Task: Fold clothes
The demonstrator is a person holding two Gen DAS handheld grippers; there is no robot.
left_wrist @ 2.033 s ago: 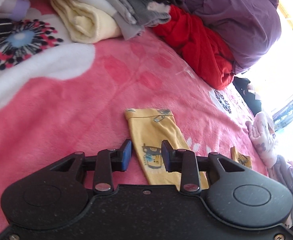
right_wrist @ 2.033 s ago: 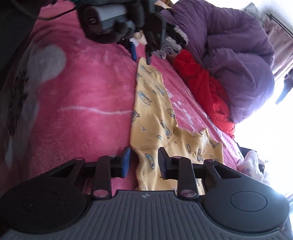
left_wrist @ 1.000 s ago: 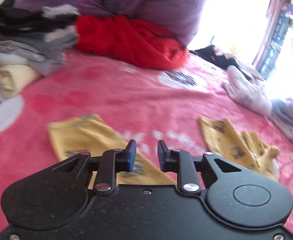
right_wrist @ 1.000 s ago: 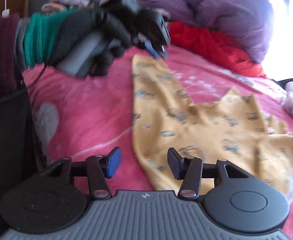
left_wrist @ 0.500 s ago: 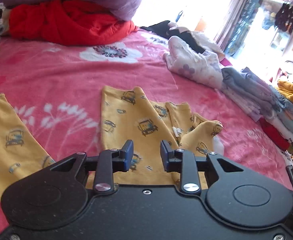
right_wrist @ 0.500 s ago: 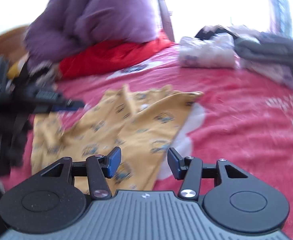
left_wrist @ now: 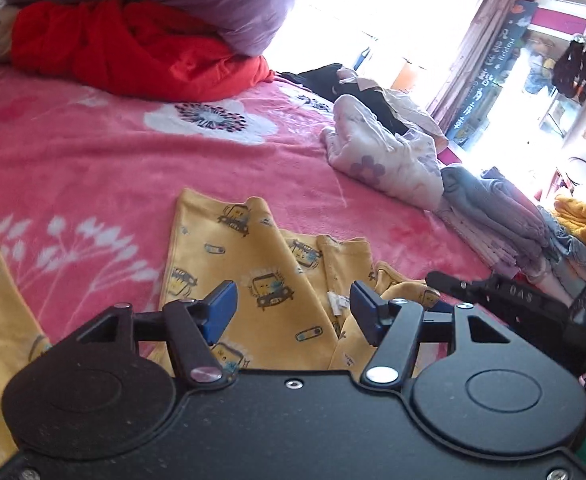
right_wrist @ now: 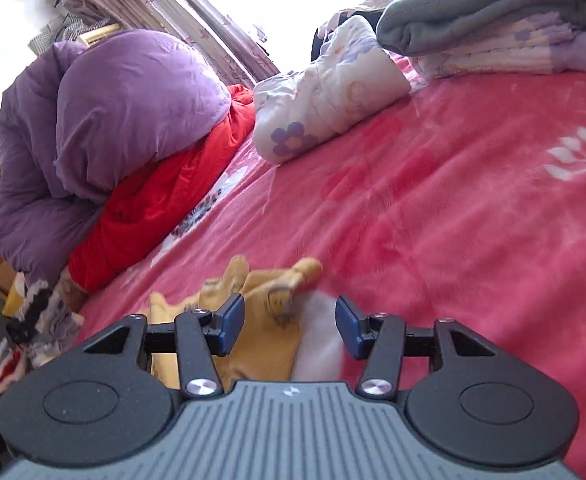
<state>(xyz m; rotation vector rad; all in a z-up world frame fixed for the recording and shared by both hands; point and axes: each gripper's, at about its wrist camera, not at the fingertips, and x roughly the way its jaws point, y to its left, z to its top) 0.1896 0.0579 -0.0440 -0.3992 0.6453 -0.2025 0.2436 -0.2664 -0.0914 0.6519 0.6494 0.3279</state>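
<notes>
On the pink blanket (left_wrist: 93,168), yellow printed pants (left_wrist: 245,264) lie rumpled, bare blanket beyond toward red cloth (left_wrist: 141,56). Left gripper (left_wrist: 293,308) hangs over them, fingers spread, holding nothing. Right gripper (right_wrist: 289,324) likewise gapes over the bunched yellow edge.

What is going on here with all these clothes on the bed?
A person is folding laundry with a handheld two-finger gripper in each hand. Both are aimed at a yellow printed garment lying rumpled on the pink blanket. The left gripper and right gripper are open, poised over its bunched edge, holding nothing. Around lie a red garment, a purple duvet and folded piles.
</notes>
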